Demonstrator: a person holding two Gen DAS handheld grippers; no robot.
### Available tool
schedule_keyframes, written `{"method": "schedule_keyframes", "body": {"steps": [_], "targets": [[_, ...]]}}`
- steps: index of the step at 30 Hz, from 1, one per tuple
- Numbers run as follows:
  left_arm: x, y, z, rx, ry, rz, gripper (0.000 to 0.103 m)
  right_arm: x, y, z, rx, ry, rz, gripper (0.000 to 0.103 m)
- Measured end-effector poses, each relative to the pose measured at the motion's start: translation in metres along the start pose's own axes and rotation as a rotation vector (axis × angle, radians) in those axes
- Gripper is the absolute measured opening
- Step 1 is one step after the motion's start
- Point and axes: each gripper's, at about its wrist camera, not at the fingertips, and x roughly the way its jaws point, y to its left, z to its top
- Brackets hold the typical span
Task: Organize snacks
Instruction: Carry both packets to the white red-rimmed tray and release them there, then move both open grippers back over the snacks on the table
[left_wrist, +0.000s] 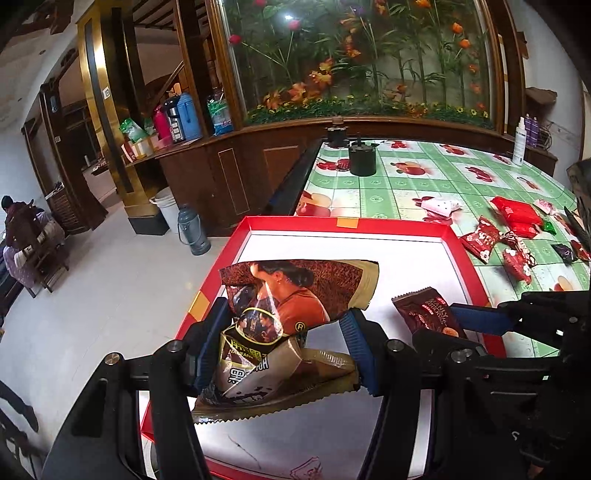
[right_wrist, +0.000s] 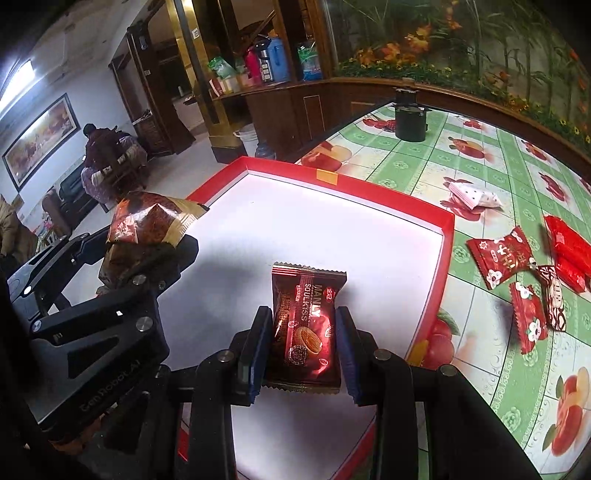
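Note:
My left gripper (left_wrist: 284, 325) is shut on a brown-and-gold snack bag (left_wrist: 295, 295) printed with a woman's picture, held over the red-rimmed white tray (left_wrist: 347, 223). The bag also shows in the right wrist view (right_wrist: 147, 221), above the left gripper's black body. My right gripper (right_wrist: 303, 321) is shut on a dark red cookie packet (right_wrist: 306, 321), held over the tray (right_wrist: 448, 221). The packet also shows in the left wrist view (left_wrist: 428, 314), to the right of the bag.
Several red wrapped snacks (right_wrist: 498, 258) and a red pack (right_wrist: 569, 251) lie on the green fruit-print tablecloth (right_wrist: 480, 155) right of the tray. A white packet (right_wrist: 476, 197) lies farther back. A black pot (right_wrist: 410, 122) stands at the table's far end. The floor drops off left of the tray.

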Motion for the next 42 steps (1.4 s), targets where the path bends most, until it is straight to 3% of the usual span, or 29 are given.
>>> {"method": "schedule_keyframes", "body": {"steps": [13,18,22,25,32,35,42], "targets": [[0.000,0.003,0.006,0.009,-0.022,0.079,0.061,-0.009,-0.007,0.000,0.001,-0.016,-0.017,0.039],[-0.004,0.002,0.011,0.006,-0.031,0.085,0.068,-0.025,-0.032,-0.006,0.032,-0.037,-0.048,0.039],[-0.010,-0.001,0.019,-0.013,-0.049,0.052,0.072,-0.048,-0.077,-0.023,0.085,-0.061,-0.132,0.048],[-0.013,-0.016,0.025,-0.004,-0.050,-0.004,0.074,-0.067,-0.121,-0.043,0.149,-0.062,-0.208,0.048],[-0.013,-0.079,0.030,0.092,-0.014,-0.113,0.075,-0.118,-0.216,-0.096,0.349,-0.057,-0.309,0.053],[-0.017,-0.104,0.031,0.138,0.000,-0.155,0.075,-0.134,-0.240,-0.116,0.397,-0.059,-0.328,0.054],[-0.024,-0.133,0.036,0.187,0.011,-0.166,0.075,-0.166,-0.284,-0.151,0.459,-0.079,-0.386,0.054]]}}
